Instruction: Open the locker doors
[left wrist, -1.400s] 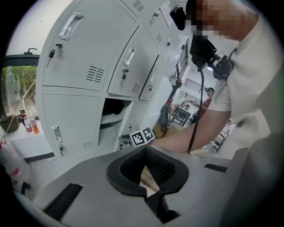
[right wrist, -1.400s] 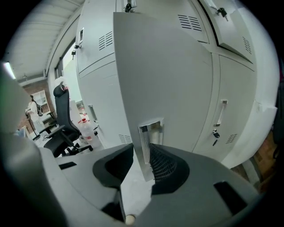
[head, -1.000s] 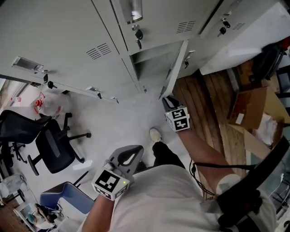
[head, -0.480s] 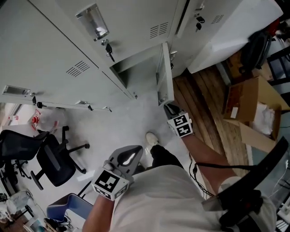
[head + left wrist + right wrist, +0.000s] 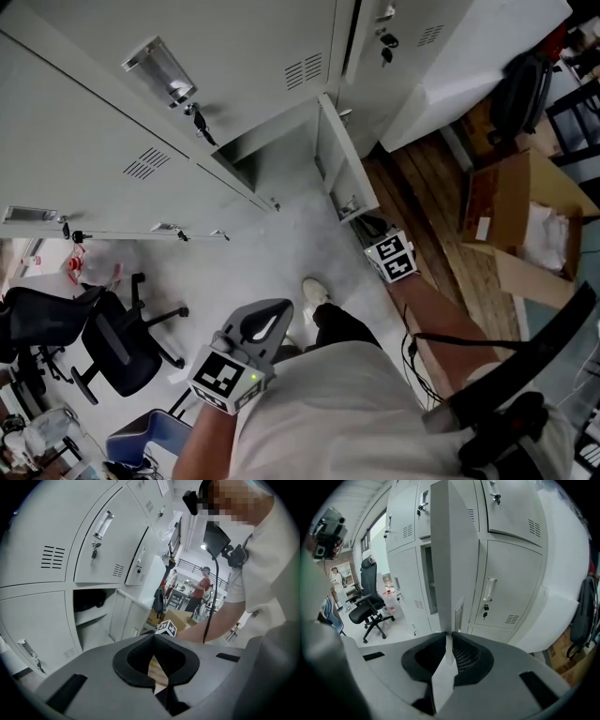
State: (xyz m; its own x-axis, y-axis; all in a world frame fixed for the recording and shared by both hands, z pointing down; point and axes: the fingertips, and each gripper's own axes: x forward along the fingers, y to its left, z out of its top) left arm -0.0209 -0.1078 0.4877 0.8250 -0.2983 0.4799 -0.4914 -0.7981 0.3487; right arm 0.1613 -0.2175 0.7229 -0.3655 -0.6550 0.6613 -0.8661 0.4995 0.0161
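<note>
A bank of grey lockers (image 5: 141,112) fills the top of the head view. One lower locker door (image 5: 339,159) stands swung out, and its compartment (image 5: 272,155) is exposed. My right gripper (image 5: 367,225) is at the door's free edge. In the right gripper view that door (image 5: 454,550) rises straight up from between the jaws, and my right gripper (image 5: 449,637) is closing with its pads on the edge. My left gripper (image 5: 265,323) hangs low by my body, shut and empty. The left gripper view shows the left gripper (image 5: 153,637) facing the open compartment (image 5: 93,611).
A black office chair (image 5: 117,342) stands at the lower left, with a plastic bag (image 5: 89,267) behind it. An open cardboard box (image 5: 511,211) and a black backpack (image 5: 525,89) sit on the wooden floor (image 5: 422,216) to the right. My shoe (image 5: 314,292) is below the door.
The locker door has swung further out from the cabinet, and my right gripper has moved with its edge to the right and toward me. The left gripper has stayed put.
</note>
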